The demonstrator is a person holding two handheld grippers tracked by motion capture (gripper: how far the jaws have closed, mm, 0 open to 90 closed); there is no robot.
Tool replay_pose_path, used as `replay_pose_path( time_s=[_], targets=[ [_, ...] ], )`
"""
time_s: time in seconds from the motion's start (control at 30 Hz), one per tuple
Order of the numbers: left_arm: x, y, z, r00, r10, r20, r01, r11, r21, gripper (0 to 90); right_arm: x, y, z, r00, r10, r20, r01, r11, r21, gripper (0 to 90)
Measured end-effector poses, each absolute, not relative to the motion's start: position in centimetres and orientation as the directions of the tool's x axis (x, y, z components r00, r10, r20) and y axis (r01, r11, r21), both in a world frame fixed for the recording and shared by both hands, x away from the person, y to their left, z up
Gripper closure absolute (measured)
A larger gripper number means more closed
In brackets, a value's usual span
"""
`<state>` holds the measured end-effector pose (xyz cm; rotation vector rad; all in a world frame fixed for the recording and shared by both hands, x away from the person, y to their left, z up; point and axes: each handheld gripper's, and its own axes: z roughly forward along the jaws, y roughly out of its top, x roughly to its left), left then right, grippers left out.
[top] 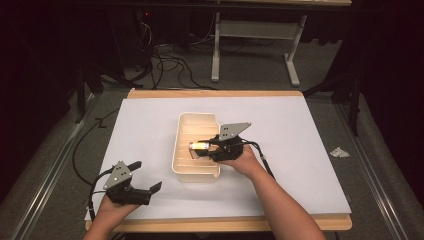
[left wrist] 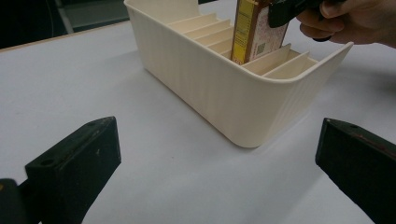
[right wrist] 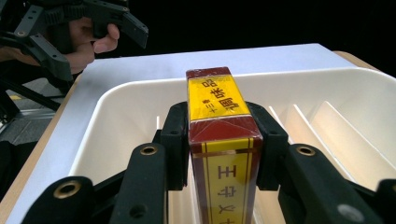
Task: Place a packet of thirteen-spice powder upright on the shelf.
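The right gripper [top: 209,146] holds a small box [top: 200,146] over the cream bin [top: 186,170]. Its two black jaws squeeze the box from both sides, so the box sits tight between them. In the right gripper view the box [right wrist: 223,140] is red and yellow with writing on it, and the jaws touch its long flat sides.

The bin stands in the middle of the table [top: 300,150], on the white sheet. Inside it are thin walls that cut it into narrow slots. In the left gripper view the box [left wrist: 256,30] stands up tall, with its bottom end already down between two of those thin walls, near the end of the bin [left wrist: 224,88] closest to this camera.

The big thing for the next move is how the box lines up. Its long side points up and down, and the slot is straight below it. So the box probably only needs to go down, then be let go. If it tips, I think it could catch on a thin wall.

The left gripper [top: 143,177] rests near the front left of the table, well apart from the bin. Its jaws stand wide apart with nothing in them. The right hand [top: 240,157] is much nearer to the bin.
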<state>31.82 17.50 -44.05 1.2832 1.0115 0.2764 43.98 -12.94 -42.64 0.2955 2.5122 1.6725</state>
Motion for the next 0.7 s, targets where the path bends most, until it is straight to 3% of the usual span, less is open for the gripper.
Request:
replay_pose_path(
  time_s=[0.7],
  targets=[
    [31.82, 17.49, -44.04, 0.565, 0.679, -0.469, 0.348, 0.319, 0.882, 0.7, 43.88, -13.57, -42.91, -0.969, 0.245, 0.033, 0.127, 0.380, 0.916, 59.1]
  ],
)
